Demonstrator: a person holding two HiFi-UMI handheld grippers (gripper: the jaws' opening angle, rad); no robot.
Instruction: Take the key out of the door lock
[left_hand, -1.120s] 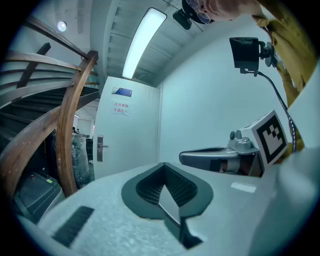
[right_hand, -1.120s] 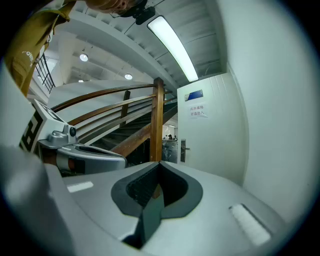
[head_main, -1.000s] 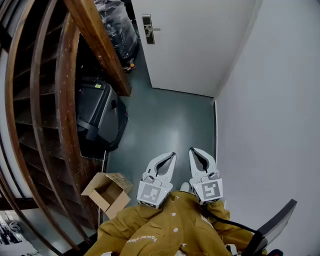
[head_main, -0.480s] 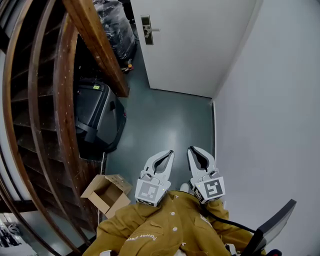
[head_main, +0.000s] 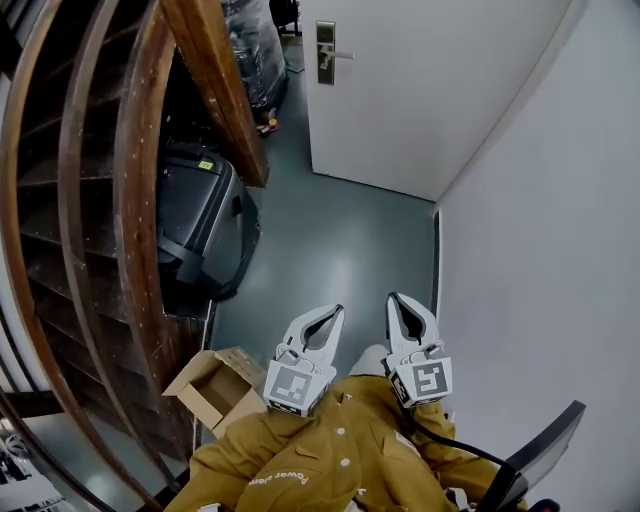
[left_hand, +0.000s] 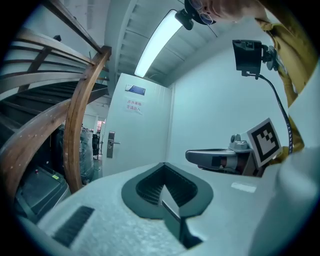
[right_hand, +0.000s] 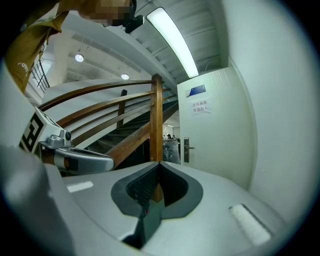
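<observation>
A: What is over on the left?
B: A curved wooden staircase. A black case stands under it, and an open cardboard box lies on the grey-green floor.
A: And the left tool?
B: The left tool is held close to the person's mustard jacket. Its jaws are fully together, with nothing between them, and it touches nothing.
A: The right tool?
B: The right tool is just beside it but not touching it. Its jaws are also closed and empty.
A: Where is the key?
B: The lock plate and its handle are on the left edge of the white door, across the floor and well apart from both tools. The key itself is too small to make out.
</observation>
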